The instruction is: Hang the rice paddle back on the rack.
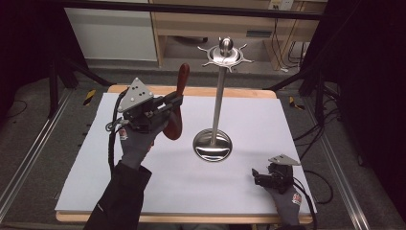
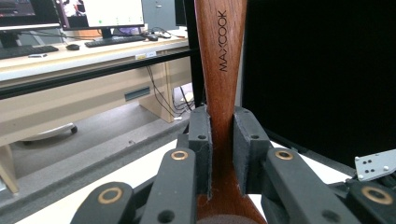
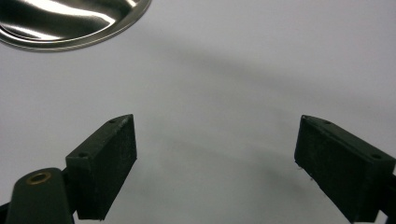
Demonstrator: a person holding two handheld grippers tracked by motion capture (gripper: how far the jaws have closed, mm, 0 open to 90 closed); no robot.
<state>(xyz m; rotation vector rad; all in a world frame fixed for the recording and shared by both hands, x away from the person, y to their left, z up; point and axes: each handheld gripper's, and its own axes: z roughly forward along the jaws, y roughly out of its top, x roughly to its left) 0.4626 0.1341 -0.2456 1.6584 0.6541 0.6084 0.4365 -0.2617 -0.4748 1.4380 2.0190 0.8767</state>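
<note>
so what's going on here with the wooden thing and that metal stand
A person works at the table with a gripper in each hand. The left gripper is shut on the neck of a wooden utensil, holding it upright above the white board, left of the metal stand with its ring of hooks. The right gripper rests open near the board's front right corner, holding nothing.

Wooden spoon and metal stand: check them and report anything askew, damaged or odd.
Nothing stands out. The wooden spoon is held upright, handle up, clamped at its neck between the left gripper fingers, off the table. The metal stand stands straight on its round base, hooks bare. The right gripper rests open over the white table.
</note>
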